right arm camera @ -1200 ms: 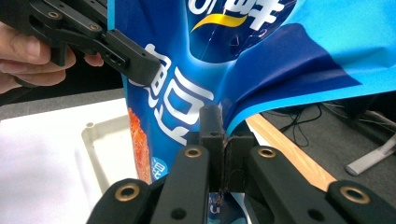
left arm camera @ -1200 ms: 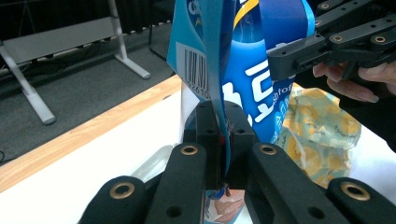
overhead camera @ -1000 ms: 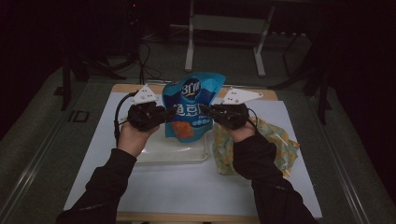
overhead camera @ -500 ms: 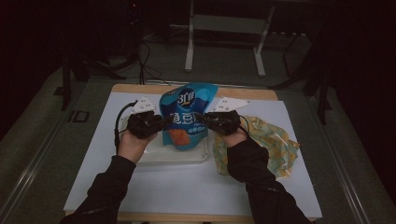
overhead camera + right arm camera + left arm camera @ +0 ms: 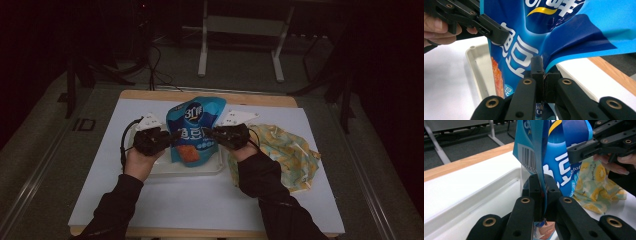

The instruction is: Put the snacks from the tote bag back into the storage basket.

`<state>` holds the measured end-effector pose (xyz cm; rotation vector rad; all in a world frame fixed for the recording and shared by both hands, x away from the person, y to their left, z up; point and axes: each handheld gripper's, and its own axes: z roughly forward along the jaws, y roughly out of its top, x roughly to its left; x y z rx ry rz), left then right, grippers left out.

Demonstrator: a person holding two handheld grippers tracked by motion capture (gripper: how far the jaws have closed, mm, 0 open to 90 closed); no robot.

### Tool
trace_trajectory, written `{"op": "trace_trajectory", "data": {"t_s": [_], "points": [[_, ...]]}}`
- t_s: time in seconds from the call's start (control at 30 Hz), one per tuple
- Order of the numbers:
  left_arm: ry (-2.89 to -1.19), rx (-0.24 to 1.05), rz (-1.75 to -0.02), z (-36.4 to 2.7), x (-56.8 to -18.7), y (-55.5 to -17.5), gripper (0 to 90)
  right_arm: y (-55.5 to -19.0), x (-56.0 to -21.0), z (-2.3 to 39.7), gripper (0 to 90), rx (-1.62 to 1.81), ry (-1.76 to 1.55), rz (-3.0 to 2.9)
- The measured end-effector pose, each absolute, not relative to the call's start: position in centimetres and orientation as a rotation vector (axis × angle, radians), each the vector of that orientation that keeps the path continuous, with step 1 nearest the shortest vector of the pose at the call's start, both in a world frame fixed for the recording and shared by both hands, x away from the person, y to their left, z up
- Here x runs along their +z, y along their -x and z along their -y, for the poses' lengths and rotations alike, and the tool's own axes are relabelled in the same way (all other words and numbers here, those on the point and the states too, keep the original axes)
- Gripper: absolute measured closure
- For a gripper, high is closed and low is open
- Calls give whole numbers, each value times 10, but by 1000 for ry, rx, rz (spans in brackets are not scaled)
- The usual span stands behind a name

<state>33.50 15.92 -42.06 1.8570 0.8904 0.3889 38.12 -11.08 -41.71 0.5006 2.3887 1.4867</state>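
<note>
Already gripped from both sides: glossy blue plastic snack bag (image 5: 194, 131), upright and pinched along its left edge by the left gripper (image 5: 169, 140) and along its right edge by the right gripper (image 5: 210, 134). Clamped tight on the film in both gripper views (image 5: 541, 195) (image 5: 544, 75), jaws pressed together with only the thin bag edge between them. Hanging just above the shallow white plastic tray (image 5: 215, 167) on the white-topped table (image 5: 200, 200), lower end of the bag over the tray's well; contact with the tray floor cannot be made out. Judged: pickup done, placing into the tray under way but not finished. Left to do: lowering until the bag rests in the tray, then letting go. Beside the tray on the right, untouched, a crumpled yellow-and-teal kiwi-print cloth (image 5: 287, 155).
</note>
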Motion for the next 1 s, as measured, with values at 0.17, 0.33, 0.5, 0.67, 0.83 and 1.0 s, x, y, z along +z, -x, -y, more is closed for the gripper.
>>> {"op": "trace_trajectory", "data": {"t_s": [0.17, 0.33, 0.5, 0.67, 0.83, 1.0], "points": [[-1857, 379, -894, -158, -430, -338, 883, -383, -425, 111, 890, 1466, -508, -2406], [-1856, 379, -893, -157, -434, -337, 881, -384, -428, 112, 890, 1464, -514, -2409], [-1839, 367, -886, -159, -441, -335, 879, -384, -435, 114, 889, 1481, -524, -2415], [-1855, 375, -880, -157, -439, -335, 864, -384, -435, 115, 886, 1478, -524, -2421], [-1856, 380, -872, -157, -439, -334, 829, -384, -434, 116, 851, 1470, -528, -2437], [-1832, 398, -901, -156, -439, -331, 640, -384, -431, 119, 706, 1476, -550, -2441]]}}
